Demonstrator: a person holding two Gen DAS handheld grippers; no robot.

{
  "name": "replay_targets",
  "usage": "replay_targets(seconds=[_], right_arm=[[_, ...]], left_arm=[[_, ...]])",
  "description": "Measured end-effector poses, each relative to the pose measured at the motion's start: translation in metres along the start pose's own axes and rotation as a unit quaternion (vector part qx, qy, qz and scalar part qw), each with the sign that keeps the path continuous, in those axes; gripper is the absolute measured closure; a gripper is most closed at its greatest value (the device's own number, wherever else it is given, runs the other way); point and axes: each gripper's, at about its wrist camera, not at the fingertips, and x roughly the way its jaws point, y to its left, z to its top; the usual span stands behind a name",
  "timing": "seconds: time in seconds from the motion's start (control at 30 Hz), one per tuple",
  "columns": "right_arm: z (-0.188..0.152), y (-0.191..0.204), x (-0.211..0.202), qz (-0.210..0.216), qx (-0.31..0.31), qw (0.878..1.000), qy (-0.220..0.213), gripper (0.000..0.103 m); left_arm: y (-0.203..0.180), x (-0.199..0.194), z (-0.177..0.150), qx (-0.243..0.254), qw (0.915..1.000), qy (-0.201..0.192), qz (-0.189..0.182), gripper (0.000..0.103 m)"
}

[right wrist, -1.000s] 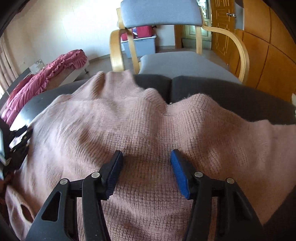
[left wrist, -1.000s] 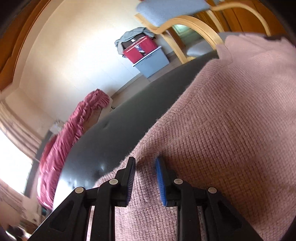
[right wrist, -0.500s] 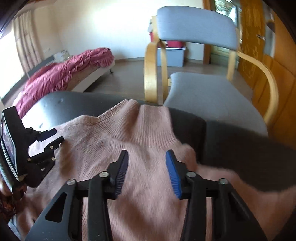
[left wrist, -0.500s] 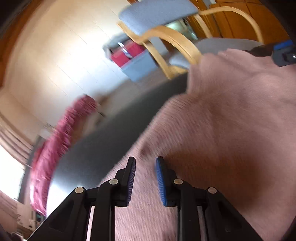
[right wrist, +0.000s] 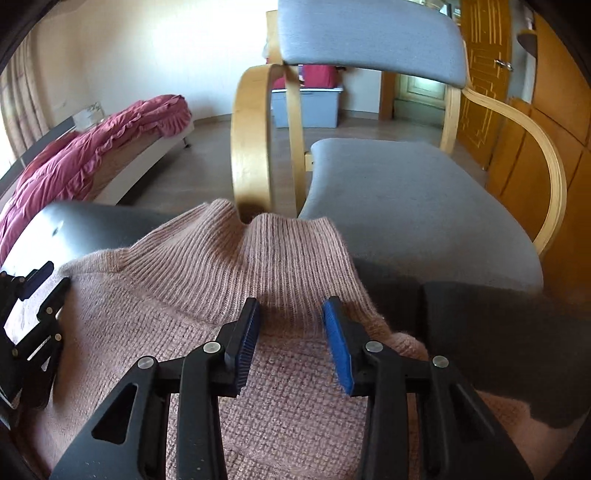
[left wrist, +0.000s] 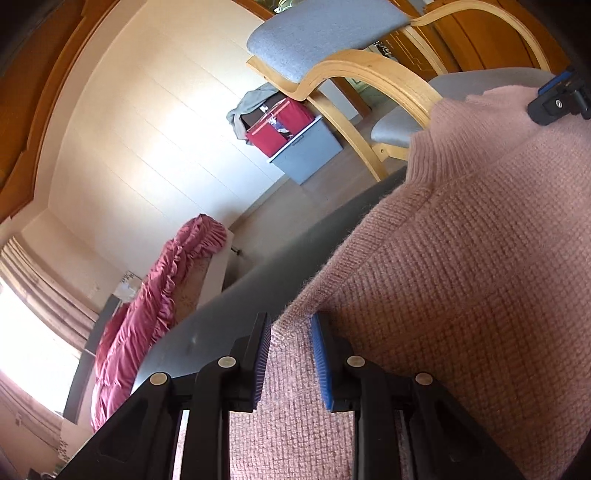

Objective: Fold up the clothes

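A pink knit sweater [left wrist: 461, 277] [right wrist: 184, 314] lies spread on a dark padded table [left wrist: 240, 306] [right wrist: 92, 229], its ribbed collar [right wrist: 266, 251] hanging over the far edge. My left gripper [left wrist: 288, 321] is shut on a folded shoulder edge of the sweater; in the right wrist view it shows at the far left [right wrist: 51, 280]. My right gripper [right wrist: 291, 306] sits just below the collar. Its jaws are closing, with flat knit between the pads and no bunching. Its tip shows at the upper right of the left wrist view [left wrist: 557, 99].
A grey-cushioned wooden armchair [right wrist: 406, 192] [left wrist: 321, 33] stands right behind the table's far edge. A low bed with a crimson cover [right wrist: 92, 147] [left wrist: 147, 302] is at the left. A grey storage box [left wrist: 306, 147] with a red bag sits by the wall.
Both grippers travelled toward the collar end of the sweater. The right jaws narrowed from wide apart. The left gripper kept its hold on the sweater edge.
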Motion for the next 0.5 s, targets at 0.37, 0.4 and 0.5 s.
replay_targets(seconds=[0.37,0.4,0.5], right_arm=[[-0.037,0.012,-0.072,0.093,-0.052,0.994,0.032,0.059],[-0.046,0.014,-0.084,0.119,-0.058,0.991,0.038,0.054],[-0.071,0.019,-0.116,0.193,-0.075,0.976,0.064,0.044]], left_arm=[[0.030,-0.065,-0.038,0.015,0.9862,0.009,-0.164,0.082],[0.032,-0.076,-0.045,0.026,0.9823,0.000,-0.185,0.082],[0.036,-0.113,-0.068,0.057,0.9687,-0.020,-0.241,0.082]])
